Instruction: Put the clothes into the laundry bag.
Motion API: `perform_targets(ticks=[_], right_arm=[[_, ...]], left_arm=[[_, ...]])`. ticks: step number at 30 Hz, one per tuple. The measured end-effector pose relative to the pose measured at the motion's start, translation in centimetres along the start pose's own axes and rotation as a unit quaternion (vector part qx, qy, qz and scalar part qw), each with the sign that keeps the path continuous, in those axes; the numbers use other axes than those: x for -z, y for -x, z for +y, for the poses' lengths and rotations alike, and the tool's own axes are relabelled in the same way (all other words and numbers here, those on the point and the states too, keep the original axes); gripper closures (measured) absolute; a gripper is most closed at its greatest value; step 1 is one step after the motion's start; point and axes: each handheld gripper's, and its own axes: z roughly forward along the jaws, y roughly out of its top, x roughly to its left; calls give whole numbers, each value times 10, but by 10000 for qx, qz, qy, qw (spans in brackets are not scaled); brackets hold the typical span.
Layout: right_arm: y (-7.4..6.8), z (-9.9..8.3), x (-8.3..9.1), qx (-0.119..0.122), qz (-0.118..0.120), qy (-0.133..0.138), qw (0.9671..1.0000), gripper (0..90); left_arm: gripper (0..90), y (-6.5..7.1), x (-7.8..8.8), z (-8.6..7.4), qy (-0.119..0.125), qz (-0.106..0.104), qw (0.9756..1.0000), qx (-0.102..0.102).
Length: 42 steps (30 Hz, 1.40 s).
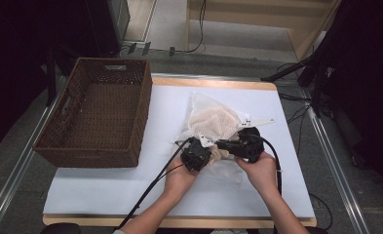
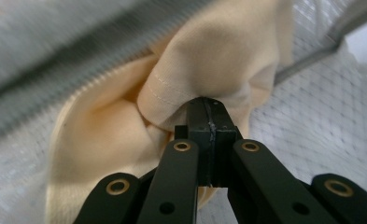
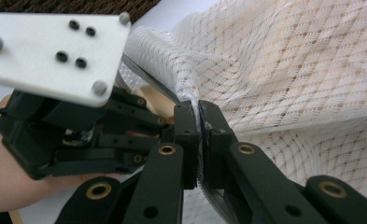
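Note:
A white mesh laundry bag [image 1: 212,119] lies on the white table, with a cream cloth [image 2: 125,116] partly inside it. In the left gripper view my left gripper [image 2: 211,105] is shut on a fold of the cream cloth, beside the bag's grey zipper [image 2: 78,70]. In the right gripper view my right gripper [image 3: 200,109] is shut on the edge of the mesh bag [image 3: 288,70], with mesh pinched between its jaws. From above, the left gripper [image 1: 207,152] and the right gripper [image 1: 224,145] meet at the bag's near edge.
A brown wicker basket [image 1: 143,112] stands at the table's left, with nothing in it. The table's white sheet [image 1: 106,190] stretches in front of the hands. Black cables trail from both grippers toward the near edge. The left gripper's white plate [image 3: 50,51] sits close to the right gripper's jaws.

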Motion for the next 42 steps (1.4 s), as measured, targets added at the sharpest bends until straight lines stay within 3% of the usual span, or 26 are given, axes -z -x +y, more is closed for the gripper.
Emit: perform_targets(ticks=[6, 12, 16, 27, 33, 37, 42], right_arm=[[0, 0, 0, -22, 0, 9, 10000, 879], [1, 0, 0, -51, -5, -32, 10000, 879], [1, -1, -2, -8, -40, -84, 10000, 879], [1, -2, -4, 8, -28, -124, 9999, 879], [0, -2, -3, -8, -35, -124, 9999, 879], [0, -2, -4, 3, -45, -137, 9999, 879], [0, -2, -4, -5, -37, -144, 9999, 879]], left_arm=[[900, -10, -4, 15, 81, 162, 9998, 69], [900, -17, -13, 19, 15, 82, 9999, 104], [900, -26, -16, 20, 47, 85, 9996, 259], [900, -17, 8, 14, 109, -297, 9994, 137], [900, -4, 24, 2, 174, -444, 9989, -3], [900, 2, 16, -12, 76, -432, 9990, -55], [900, -3, 0, -11, 51, -311, 9995, -1]])
